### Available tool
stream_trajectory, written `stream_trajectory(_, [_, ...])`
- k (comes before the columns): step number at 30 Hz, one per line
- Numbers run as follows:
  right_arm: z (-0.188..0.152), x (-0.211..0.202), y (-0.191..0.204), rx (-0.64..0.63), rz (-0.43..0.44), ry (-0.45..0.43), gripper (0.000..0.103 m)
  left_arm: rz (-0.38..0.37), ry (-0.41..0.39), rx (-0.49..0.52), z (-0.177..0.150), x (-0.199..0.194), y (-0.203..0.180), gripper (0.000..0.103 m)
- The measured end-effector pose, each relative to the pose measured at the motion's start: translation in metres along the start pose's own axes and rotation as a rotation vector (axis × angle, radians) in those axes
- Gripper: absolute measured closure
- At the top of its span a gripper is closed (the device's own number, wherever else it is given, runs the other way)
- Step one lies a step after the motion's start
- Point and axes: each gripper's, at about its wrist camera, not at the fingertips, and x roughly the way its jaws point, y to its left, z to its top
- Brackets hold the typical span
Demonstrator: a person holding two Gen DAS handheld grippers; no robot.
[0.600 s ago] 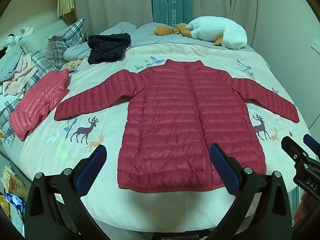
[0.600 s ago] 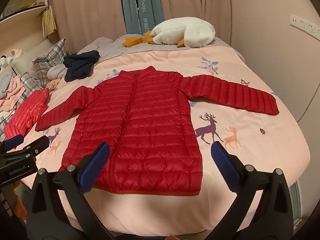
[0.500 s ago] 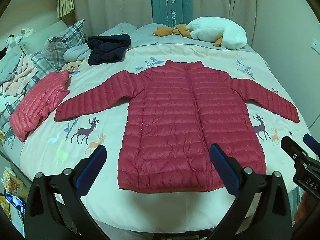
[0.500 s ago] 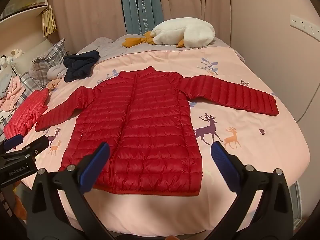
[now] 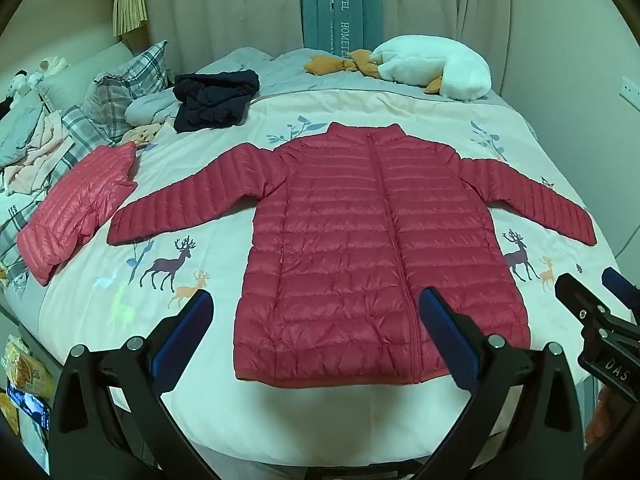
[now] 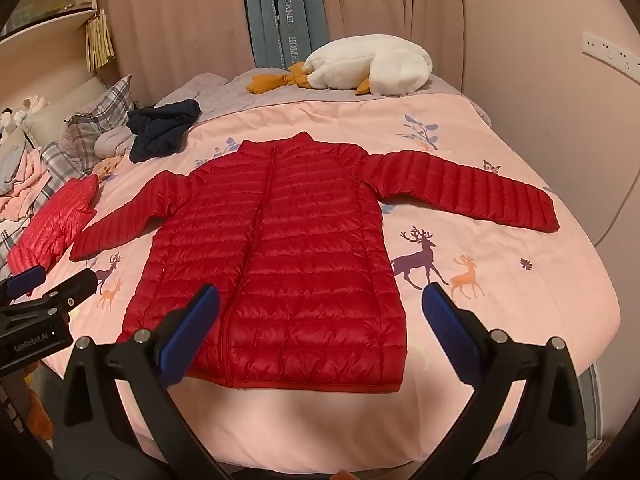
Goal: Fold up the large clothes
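A red quilted puffer jacket (image 5: 360, 248) lies flat and zipped on the bed, front up, collar far, both sleeves spread out to the sides; it also shows in the right wrist view (image 6: 280, 256). My left gripper (image 5: 316, 332) is open and empty, held above the jacket's near hem. My right gripper (image 6: 320, 320) is open and empty, also above the near hem, toward the jacket's right side. The right gripper shows at the right edge of the left wrist view (image 5: 600, 320). The left gripper shows at the left edge of the right wrist view (image 6: 44, 300).
The bed (image 5: 320, 412) has a pale cover with deer prints. A folded pink puffer jacket (image 5: 76, 208) lies at the left. A dark navy garment (image 5: 212, 100), plaid pillows (image 5: 120, 88) and a white goose plush (image 5: 432, 66) lie at the far side. A wall (image 6: 580, 100) stands at the right.
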Motion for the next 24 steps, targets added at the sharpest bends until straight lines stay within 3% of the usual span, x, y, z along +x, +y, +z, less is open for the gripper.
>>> stream_trajectory(24, [-0.0035,0.003,0.0022,-0.004,0.005,0.0,0.002,-0.001,0.002,0.006,-0.0051,0.0036,0.001,0.001])
